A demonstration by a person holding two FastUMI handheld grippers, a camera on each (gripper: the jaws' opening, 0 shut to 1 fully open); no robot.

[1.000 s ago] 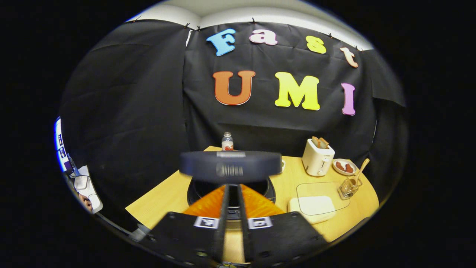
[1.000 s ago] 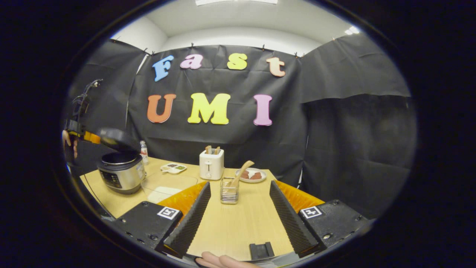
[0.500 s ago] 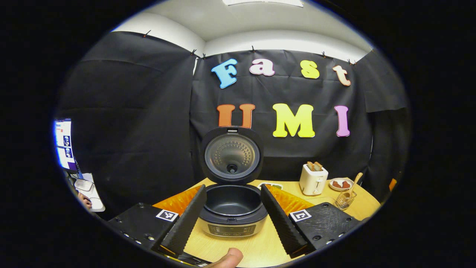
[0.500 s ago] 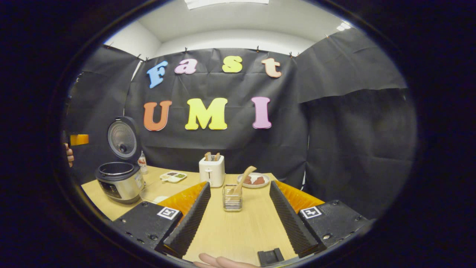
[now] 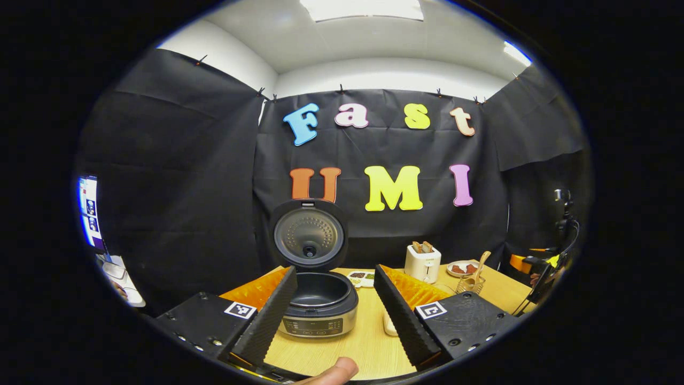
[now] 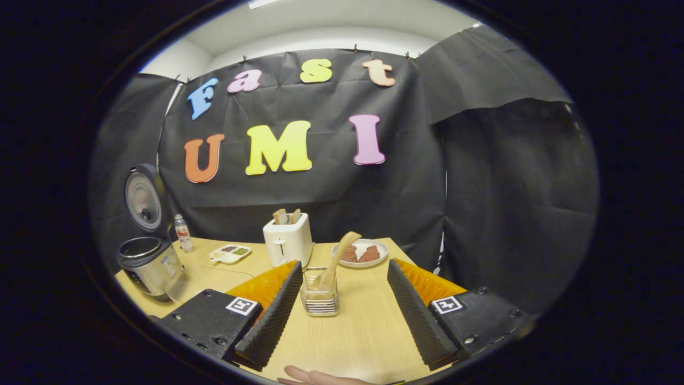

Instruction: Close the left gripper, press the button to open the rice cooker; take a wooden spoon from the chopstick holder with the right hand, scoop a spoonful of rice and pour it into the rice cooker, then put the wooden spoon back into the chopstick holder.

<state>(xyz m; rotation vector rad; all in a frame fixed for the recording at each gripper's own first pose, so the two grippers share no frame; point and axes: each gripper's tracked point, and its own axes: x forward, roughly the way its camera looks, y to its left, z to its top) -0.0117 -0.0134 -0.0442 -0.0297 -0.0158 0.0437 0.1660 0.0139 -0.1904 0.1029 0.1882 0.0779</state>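
On the wooden worktop (image 5: 368,342), at about 12 o'clock from the left gripper (image 5: 334,315), sits the rice cooker (image 5: 319,305) w/ lid (image 5: 309,233) up and standing upright behind the dark inner pot. Left gripper's fingers (image 5: 267,321) are spread wide, nothing between them but the cooker farther off, no contact. A fingertip (image 5: 334,370) pokes in at 6 o'clock. Toward 2 o'clock: toaster (image 5: 422,263), plate (image 5: 462,268), chopstick holder (image 5: 469,283), and at 3 o'clock, at the edge, what looks like the other gripper, details too small to tell.

Right gripper view: right gripper (image 6: 344,307) also spread wide, holding nothing. Chopstick holder (image 6: 319,292) stands between its fingers (image 6: 272,315), nearer the 9 o'clock one, apart from both. Wooden spoon (image 6: 336,259) is in the holder, leaning w/ its handle toward 1 o'clock. Behind: toaster (image 6: 288,240) w/ bread in the slots at 11 o'clock, plate (image 6: 360,253) w/ food at 12–1. Rice cooker (image 6: 149,262) sits far off at 9 o'clock, lid open; small bottle (image 6: 183,233) and a divided dish (image 6: 231,254) just beside it. A hand (image 6: 315,376) shows at 6 o'clock.
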